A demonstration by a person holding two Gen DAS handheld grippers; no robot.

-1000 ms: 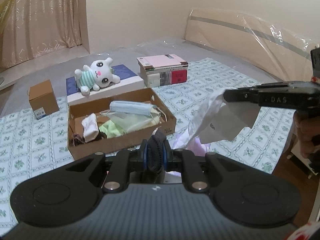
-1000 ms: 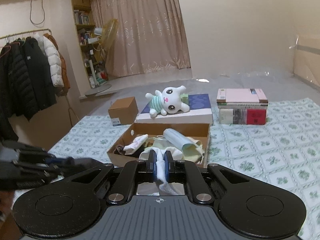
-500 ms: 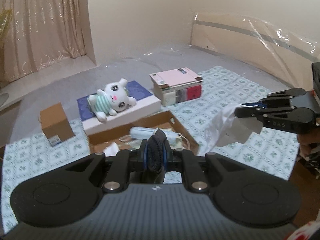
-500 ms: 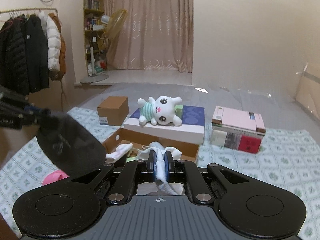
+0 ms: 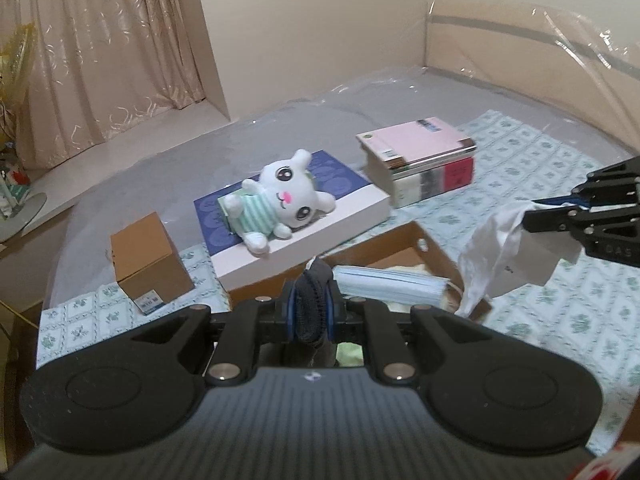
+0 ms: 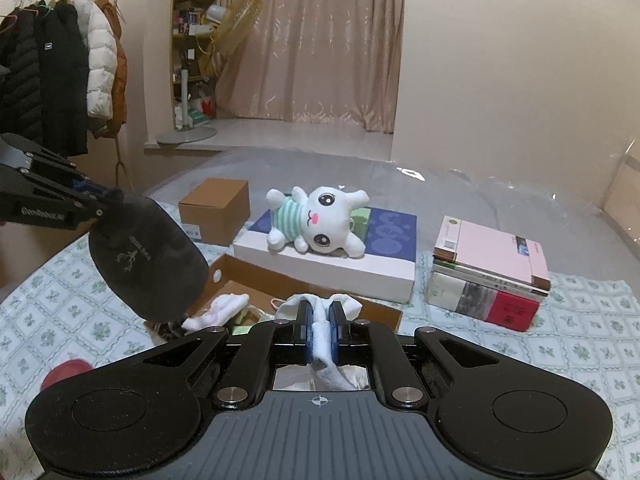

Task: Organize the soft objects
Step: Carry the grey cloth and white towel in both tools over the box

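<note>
My left gripper (image 5: 311,312) is shut on a dark grey sock (image 5: 310,306), which hangs as a dark oval in the right wrist view (image 6: 148,260). My right gripper (image 6: 321,314) is shut on a white sock (image 6: 322,330), seen dangling at the right of the left wrist view (image 5: 500,258). Both are held above an open cardboard box (image 5: 436,250) that holds a blue face mask (image 5: 390,290), a white sock (image 6: 218,308) and other soft items. A white plush bunny (image 5: 280,204) lies on a flat blue and white box (image 5: 352,216) behind it.
A small brown carton (image 5: 146,264) stands left of the flat box. A stack of books (image 5: 420,168) with a pink cover lies at the right. Everything sits on a patterned sheet (image 5: 560,312). A coat rack (image 6: 60,72) and fan (image 6: 236,20) stand far left.
Both grippers have risen and tilted up with their socks still held. The box now sits lower and closer beneath them. The dark sock has swung into the right wrist view.
</note>
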